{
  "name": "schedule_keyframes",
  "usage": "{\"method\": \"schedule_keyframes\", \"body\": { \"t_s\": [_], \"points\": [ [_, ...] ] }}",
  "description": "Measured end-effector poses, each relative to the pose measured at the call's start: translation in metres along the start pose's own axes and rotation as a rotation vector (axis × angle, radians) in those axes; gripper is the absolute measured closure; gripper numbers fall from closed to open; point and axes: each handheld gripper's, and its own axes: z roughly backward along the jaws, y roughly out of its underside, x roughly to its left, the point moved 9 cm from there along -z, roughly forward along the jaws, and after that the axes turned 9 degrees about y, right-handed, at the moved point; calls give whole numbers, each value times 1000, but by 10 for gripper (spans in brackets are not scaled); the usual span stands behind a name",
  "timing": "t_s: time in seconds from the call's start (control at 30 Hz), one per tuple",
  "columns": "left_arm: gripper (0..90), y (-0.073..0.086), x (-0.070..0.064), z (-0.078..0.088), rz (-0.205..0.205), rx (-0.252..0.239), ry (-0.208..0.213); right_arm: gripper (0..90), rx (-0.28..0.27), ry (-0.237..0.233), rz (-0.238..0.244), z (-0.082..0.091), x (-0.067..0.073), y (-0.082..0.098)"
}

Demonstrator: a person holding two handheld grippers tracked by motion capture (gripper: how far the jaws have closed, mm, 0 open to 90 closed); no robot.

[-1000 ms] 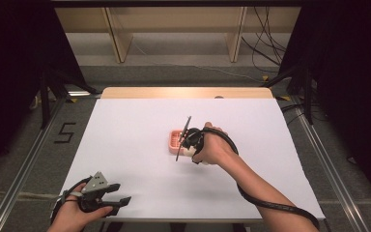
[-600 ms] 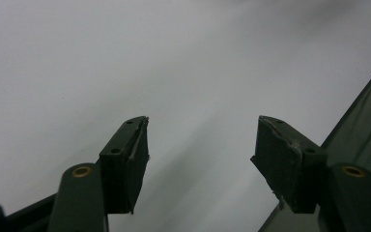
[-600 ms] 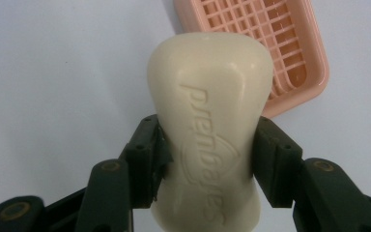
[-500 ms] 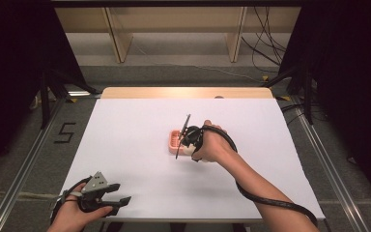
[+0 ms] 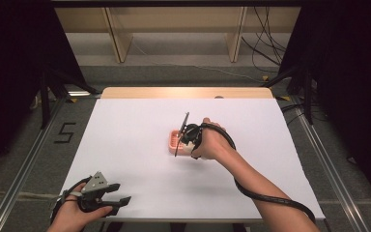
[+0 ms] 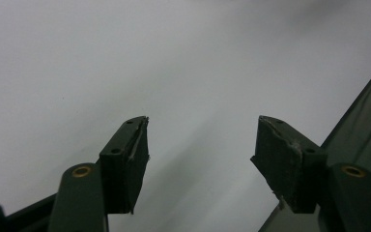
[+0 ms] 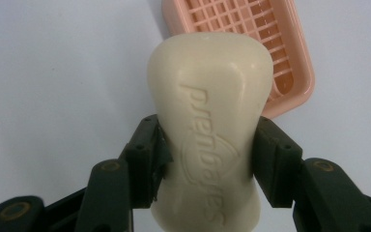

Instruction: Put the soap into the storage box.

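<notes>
High view looks down on the table (image 5: 140,130); both tool cameras face its white top close up.

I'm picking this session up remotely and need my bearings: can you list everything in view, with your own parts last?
soap bar: one, cream with embossed lettering, clamped in the right claw, in front of the near end of the soap dish.
soap dish: one, pink with a slatted grid floor, on the white sheet near the middle of the table, no soap in it yet.
table sheet: one, white, covers the table.
wooden edge: one, light wood, along the table's far side.
floor marking: one, a black "5", on the grey floor left of the table.
left claw: black, jaws apart with nothing between them, at the near left corner.
right claw: black, shut on the soap bar.
</notes>
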Motion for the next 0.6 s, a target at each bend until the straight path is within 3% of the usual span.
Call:
{"method": "schedule_keyframes", "body": {
  "t_s": [0.33, 0.47, 0.6],
  "points": [
    [362, 0, 0, 1, -1, 4, -2, 506, -3, 4, 15, -1, -4, -4],
    [362, 0, -1, 0, 19, -4, 0, 506, -5, 11, 16, -2, -7, -5],
    [362, 0, 0, 0, 0, 0, 0, 506, -1, 11, 9, -2, -8, -6]
  ]
}}
